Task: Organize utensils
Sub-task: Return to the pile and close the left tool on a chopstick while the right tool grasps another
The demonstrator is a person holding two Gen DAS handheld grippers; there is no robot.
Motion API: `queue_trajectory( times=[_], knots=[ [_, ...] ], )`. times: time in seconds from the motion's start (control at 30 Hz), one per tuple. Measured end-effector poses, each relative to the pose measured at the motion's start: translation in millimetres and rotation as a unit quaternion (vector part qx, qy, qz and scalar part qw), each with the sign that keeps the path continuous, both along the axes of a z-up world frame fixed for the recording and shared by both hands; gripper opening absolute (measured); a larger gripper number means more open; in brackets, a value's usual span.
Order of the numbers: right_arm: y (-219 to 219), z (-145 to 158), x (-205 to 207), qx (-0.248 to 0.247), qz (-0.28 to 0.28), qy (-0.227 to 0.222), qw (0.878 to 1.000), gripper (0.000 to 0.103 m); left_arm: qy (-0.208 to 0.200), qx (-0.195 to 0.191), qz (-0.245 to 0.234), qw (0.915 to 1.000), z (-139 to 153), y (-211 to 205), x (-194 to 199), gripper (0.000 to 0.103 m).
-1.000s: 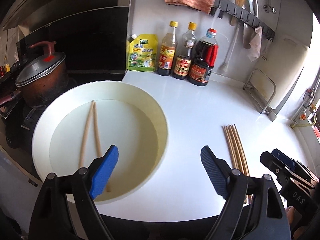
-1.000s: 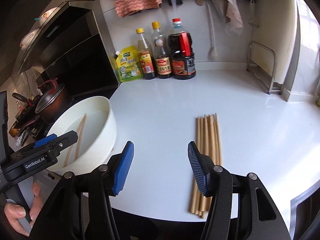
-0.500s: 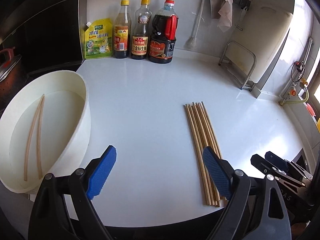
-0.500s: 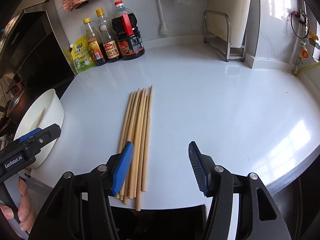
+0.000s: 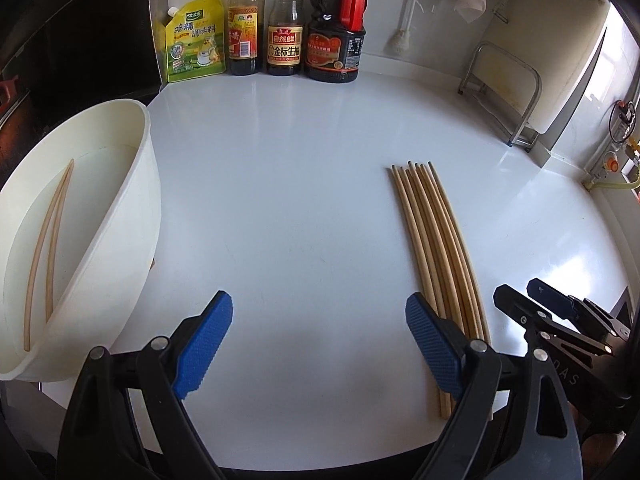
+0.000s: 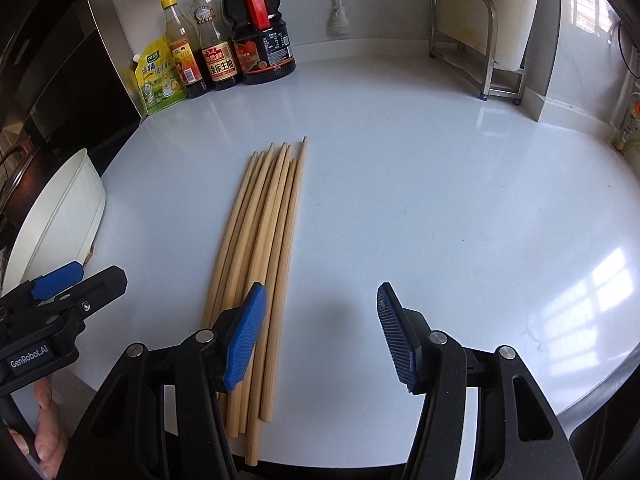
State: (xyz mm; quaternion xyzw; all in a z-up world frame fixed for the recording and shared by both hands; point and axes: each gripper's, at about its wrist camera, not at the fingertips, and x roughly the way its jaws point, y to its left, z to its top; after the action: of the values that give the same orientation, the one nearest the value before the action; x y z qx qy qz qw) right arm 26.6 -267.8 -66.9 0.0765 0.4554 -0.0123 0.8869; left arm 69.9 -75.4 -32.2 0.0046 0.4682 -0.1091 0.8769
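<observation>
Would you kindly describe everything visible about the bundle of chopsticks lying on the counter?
The bundle of chopsticks is a set of pale wooden-looking sticks, roughly eight, lying flat and side by side on the white counter, tapered tips toward the sauce bottles. The tips are slightly uneven. Neither gripper holds them; the right gripper hangs above their thick ends.

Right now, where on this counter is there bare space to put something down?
The widest bare patch of white counter runs from the bundle of chopsticks across to the metal rack. A narrower patch lies between the white basin and the chopsticks. The back corner is crowded with sauce bottles and a yellow pouch.
</observation>
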Motion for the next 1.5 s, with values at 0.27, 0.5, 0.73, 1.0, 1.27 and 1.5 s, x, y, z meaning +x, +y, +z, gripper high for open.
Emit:
queue_trajectory(
  times=[0.27,0.5,0.73,1.0,1.27,1.5],
  knots=[
    [1.8,-8.6,8.4,-0.013,0.013,0.015,1.000,0.055,0.006,-0.003,-0.001,1.0000,-6.2,-4.9,0.2,0.087],
    [5.5,-12.5,6.8,-0.024,0.026,0.023,0.999,0.055,0.010,-0.010,-0.005,0.9999,-8.4,-11.0,-0.8,0.087],
    [-6.7,-13.6,3.9,-0.021,0.016,0.020,0.999,0.055,0.013,-0.012,-0.010,0.9998,-13.2,-20.5,-2.9,0.087],
    [-23.2,-14.3,2.0,-0.022,0.004,0.014,1.000,0.055,0.014,-0.007,-0.018,0.9997,-17.3,-32.1,-5.5,0.087],
    [-37.1,-10.0,-1.5,0.002,-0.006,0.002,1.000,0.055,0.019,0.005,-0.023,0.9996,-24.6,-43.0,-1.4,0.087],
    [-37.8,-8.4,-1.8,0.007,-0.007,-0.002,1.000,0.055,0.026,0.030,-0.020,0.9990,-34.4,-49.9,0.6,0.087]
  ],
)
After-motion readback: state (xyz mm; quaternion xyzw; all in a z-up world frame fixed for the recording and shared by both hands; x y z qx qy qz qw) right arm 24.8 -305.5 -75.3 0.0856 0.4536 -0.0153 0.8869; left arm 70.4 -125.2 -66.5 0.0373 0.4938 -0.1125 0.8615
